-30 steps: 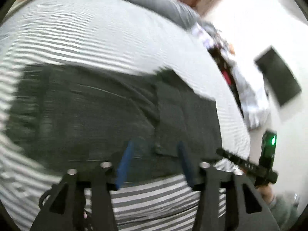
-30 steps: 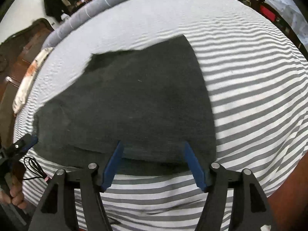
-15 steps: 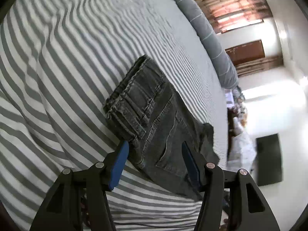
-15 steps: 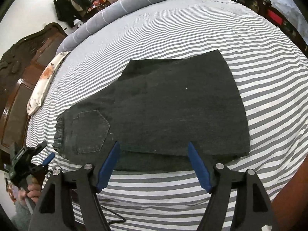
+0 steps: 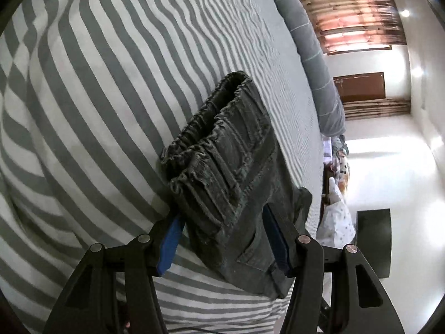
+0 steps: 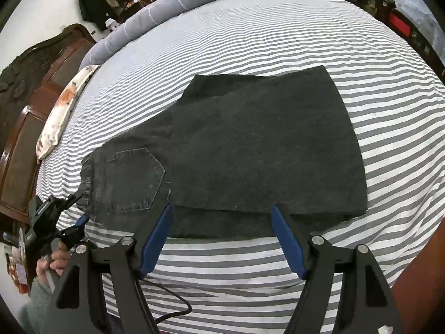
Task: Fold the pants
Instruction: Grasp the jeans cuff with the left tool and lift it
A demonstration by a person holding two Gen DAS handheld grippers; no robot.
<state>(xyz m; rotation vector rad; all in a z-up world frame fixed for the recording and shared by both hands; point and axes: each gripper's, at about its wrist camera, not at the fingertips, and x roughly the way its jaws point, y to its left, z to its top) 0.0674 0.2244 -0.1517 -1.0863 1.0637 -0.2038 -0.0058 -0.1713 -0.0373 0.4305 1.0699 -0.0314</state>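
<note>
Your dark pants [image 6: 250, 150] lie folded on the striped bed sheet [image 6: 278, 41]. Your left gripper [image 5: 222, 220] straddles the elastic waistband [image 5: 211, 139], fingers apart and not pinching it. Your right gripper [image 6: 222, 214] hangs released, empty, above the near folded edge.

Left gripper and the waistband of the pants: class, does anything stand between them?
Nothing visible does. The left gripper is open with the pants' waistband already between its blue pads; only the striped bedsheet lies underneath.
</note>
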